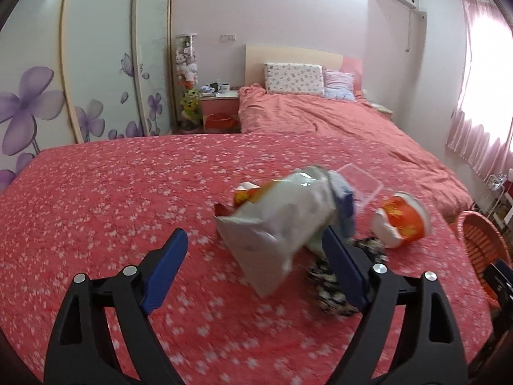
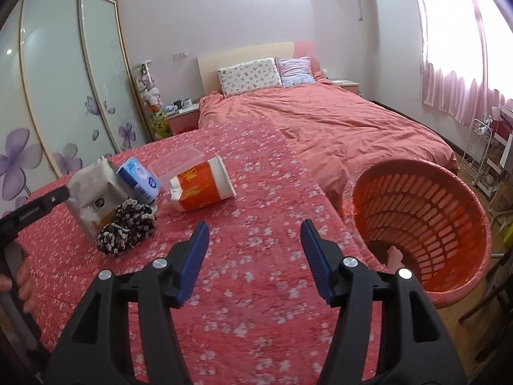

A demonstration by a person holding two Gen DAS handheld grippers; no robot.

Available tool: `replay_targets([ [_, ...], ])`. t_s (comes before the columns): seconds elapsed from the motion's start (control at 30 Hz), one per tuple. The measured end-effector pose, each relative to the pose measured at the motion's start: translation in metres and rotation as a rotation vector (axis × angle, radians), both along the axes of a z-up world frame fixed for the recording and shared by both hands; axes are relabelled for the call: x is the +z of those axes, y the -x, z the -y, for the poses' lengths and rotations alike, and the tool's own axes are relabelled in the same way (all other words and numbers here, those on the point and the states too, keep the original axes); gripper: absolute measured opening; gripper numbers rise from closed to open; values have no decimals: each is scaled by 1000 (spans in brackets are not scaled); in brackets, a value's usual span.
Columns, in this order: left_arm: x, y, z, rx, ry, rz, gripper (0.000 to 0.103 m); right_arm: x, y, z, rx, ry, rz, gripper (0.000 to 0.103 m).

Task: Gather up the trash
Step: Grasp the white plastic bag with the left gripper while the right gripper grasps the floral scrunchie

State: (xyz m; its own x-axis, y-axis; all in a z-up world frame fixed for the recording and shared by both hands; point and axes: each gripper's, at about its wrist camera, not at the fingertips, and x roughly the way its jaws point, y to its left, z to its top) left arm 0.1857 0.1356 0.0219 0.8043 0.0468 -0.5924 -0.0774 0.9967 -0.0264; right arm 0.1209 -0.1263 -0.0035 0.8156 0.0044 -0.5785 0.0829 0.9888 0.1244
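**Trash lying heaped on the flowered bedspread**

A quilted red bedspread is carrying the litter. A slatted orange plastic basket is tilting at its right edge. A crinkled white pouch is resting just ahead of the left gripper, fingers released. The right gripper is hanging released, holding nothing.

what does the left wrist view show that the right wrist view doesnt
Only the left wrist view: the left hand-held gripper from behind, jaws wide open with nothing between them.

Only the right wrist view: the right hand-held gripper, open and empty, the inside of the orange basket, and a hand on the other tool's handle.

Both: white bag, orange carton, blue packet, patterned cloth.
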Motion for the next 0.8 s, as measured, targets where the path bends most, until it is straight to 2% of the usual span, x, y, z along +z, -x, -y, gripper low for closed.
replay_targets([
  [0.2,-13,-24,-10,-33,3,-49,85,-4,-5,-14,10,15,-21,58],
  [0.37,-19,-30,-18,-88,69,-69,84,-5,-10,-28,33,33,-32,58],
  [0.43,-19,-30,-19,-115,89,-63,66,-5,-11,-35,46,39,-33,58],
  [0.47,-18,-29,-19,-136,103,-60,63,-5,-12,-38,52,41,-33,58],
  [0.53,-19,-28,-18,-153,105,-52,46,-4,-12,-44,63,45,-34,58],
  [0.57,-18,-27,-18,-166,108,-48,40,-4,-12,-47,69,48,-34,58],
  [0.63,-17,-22,-17,-181,112,-36,19,-3,-13,-54,82,52,-33,58],
  [0.8,-10,-12,-26,-192,112,4,13,1,-14,-71,113,65,-29,58],
])
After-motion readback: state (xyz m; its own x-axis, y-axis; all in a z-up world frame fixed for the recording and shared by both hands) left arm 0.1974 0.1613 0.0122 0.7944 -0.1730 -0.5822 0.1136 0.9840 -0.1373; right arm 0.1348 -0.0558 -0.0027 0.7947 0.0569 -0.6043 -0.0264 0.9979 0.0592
